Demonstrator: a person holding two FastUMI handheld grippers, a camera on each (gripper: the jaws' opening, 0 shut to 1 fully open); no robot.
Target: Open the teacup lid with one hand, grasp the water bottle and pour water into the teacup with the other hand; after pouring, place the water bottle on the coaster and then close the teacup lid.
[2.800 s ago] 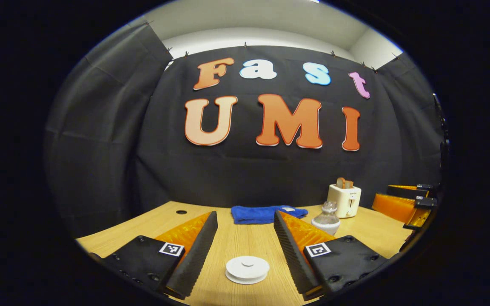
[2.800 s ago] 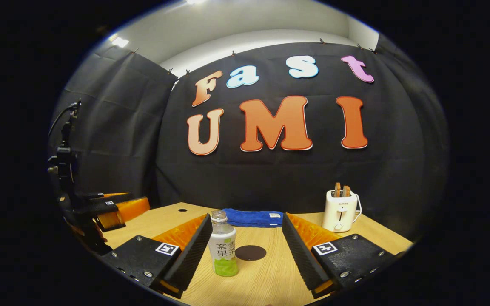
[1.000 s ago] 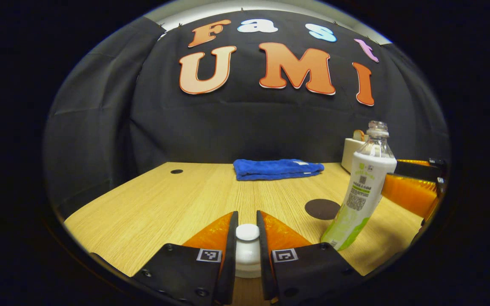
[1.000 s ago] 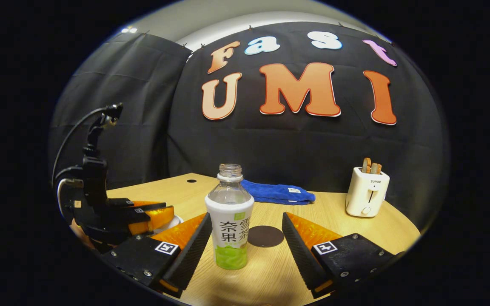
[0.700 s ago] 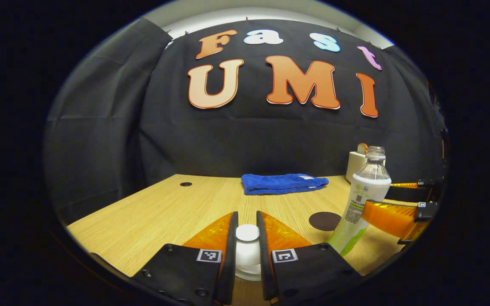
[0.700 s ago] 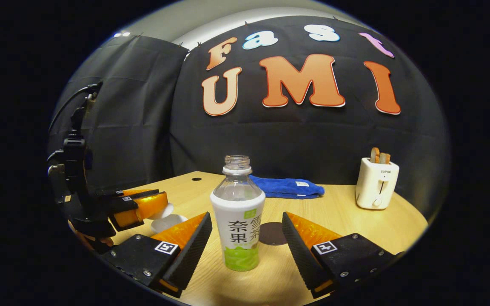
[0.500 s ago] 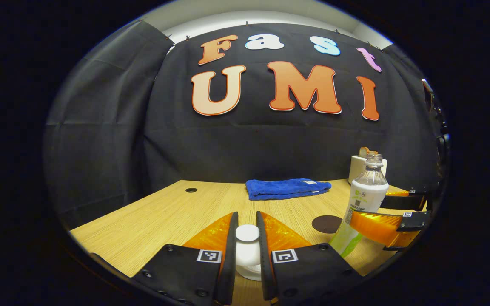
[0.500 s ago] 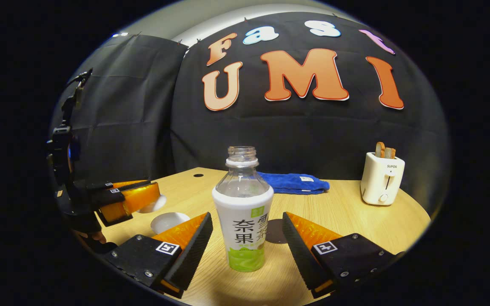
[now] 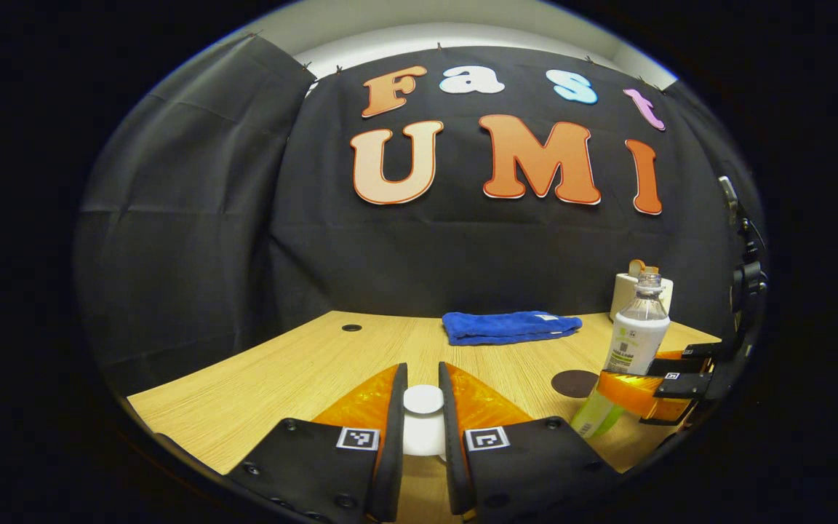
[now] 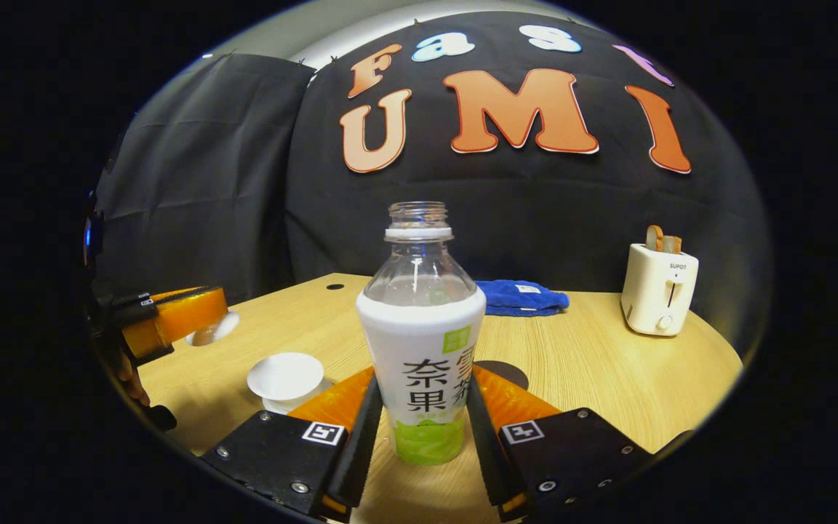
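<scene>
Between the fingers of the right tongs (image 10: 419, 444) stands the clear plastic water bottle with a white and green label (image 10: 421, 356), upright and uncapped on the light wooden surface (image 10: 608, 378); both fingers press against its lower label, one on each side. In the left gripper view the same bottle (image 9: 630, 349) appears to the right of the left tongs, with the right tongs (image 9: 644, 386) closed round its lower half.

The left tongs (image 9: 423, 437) are pinching the knob of the white round teacup lid (image 9: 423, 426), both fingers tight against it. In the right gripper view the left tongs (image 10: 201, 320) hang to the left of the bottle, raised above the surface, with the lid (image 10: 214, 329) at their tip and part of a hand (image 10: 128, 375) below them. The white teacup (image 10: 286, 378) sits uncovered on the surface, just left of the right tongs' left finger and below the lifted lid.

The dark round coaster (image 10: 506, 372) lies directly behind the bottle, partly hidden by it and by the right finger; in the left gripper view the coaster (image 9: 573, 383) lies just left of the bottle. Farther ahead a folded blue cloth (image 10: 524, 298) rests near the back edge. A white toaster holding slices of bread (image 10: 659, 287) stands ahead and to the right, well apart from the bottle. A small dark hole (image 9: 351, 327) marks the surface far left.
</scene>
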